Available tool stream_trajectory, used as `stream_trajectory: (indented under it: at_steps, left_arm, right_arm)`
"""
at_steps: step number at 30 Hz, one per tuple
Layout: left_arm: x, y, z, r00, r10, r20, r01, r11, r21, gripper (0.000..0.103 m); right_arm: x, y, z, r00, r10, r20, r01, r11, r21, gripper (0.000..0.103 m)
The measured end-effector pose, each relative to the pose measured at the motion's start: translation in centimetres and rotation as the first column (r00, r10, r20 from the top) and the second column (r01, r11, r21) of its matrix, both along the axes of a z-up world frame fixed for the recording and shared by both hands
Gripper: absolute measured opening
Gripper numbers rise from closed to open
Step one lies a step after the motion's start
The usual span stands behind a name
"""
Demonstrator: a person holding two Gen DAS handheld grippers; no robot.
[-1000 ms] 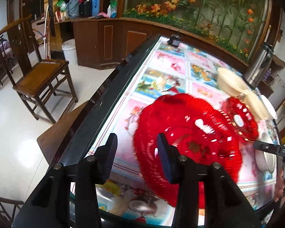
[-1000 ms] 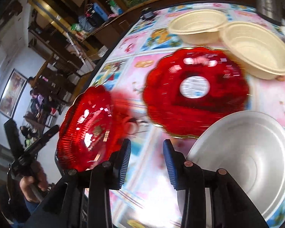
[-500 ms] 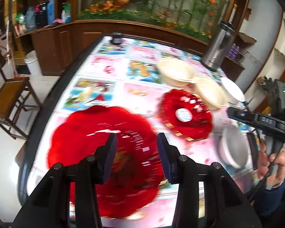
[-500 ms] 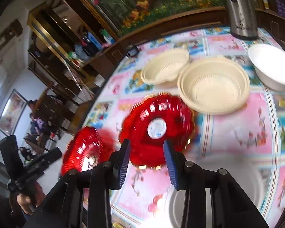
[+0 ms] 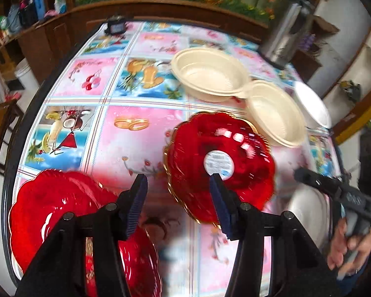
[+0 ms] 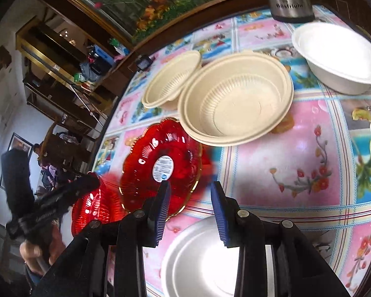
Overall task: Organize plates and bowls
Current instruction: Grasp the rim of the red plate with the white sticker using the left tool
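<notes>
Red plate point(image 5: 74, 222) now released, left claw point(image 5: 176, 205) opening, empty

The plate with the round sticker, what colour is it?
Red with a gold rim, clearest in the right wrist view.

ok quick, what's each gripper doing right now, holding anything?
Left gripper: jaws opening, nothing between them.
Right gripper: jaws closing, nothing between them yet.

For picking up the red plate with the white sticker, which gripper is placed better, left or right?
Probably left. The left gripper has its opening jaws almost astride the sticker plate's near rim; nothing is between them. The right gripper hangs nearer the metal bowl, jaws closing on nothing.
</notes>
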State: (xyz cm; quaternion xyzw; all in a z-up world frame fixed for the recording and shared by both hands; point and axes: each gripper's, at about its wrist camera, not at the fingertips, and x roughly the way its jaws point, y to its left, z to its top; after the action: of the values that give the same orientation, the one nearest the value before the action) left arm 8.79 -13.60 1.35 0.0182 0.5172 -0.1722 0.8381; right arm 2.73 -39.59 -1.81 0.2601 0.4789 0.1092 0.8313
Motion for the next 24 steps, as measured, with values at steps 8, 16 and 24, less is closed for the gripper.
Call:
stream_trajectory:
  at_steps: [8, 16, 24]
  left_arm:
    - [2.3, -0.9, -2.1, 0.999, 0.031, -0.03, -0.03, 0.999, 0.035, 0.05]
    - [3.2, -1.2, -3.5, 0.997, 0.039, -0.061, -0.036, 0.999, 0.037, 0.05]
    - [3.5, -1.8, -4.6, 0.995, 0.014, -0.1, -0.012, 1.0, 0.022, 0.033]
  right_arm:
    - [1.2, 0.4, -0.5, 0.999, 0.019, -0.036, -0.02, 0.999, -0.039, 0.029]
    - [2.4, 0.7, -1.4, 0.996, 0.025, -0.084, -0.032, 0.996, -0.078, 0.029]
    - [3.9, 1.4, -2.6, 0.989, 0.048, -0.141, -0.059, 0.996, -0.072, 0.017]
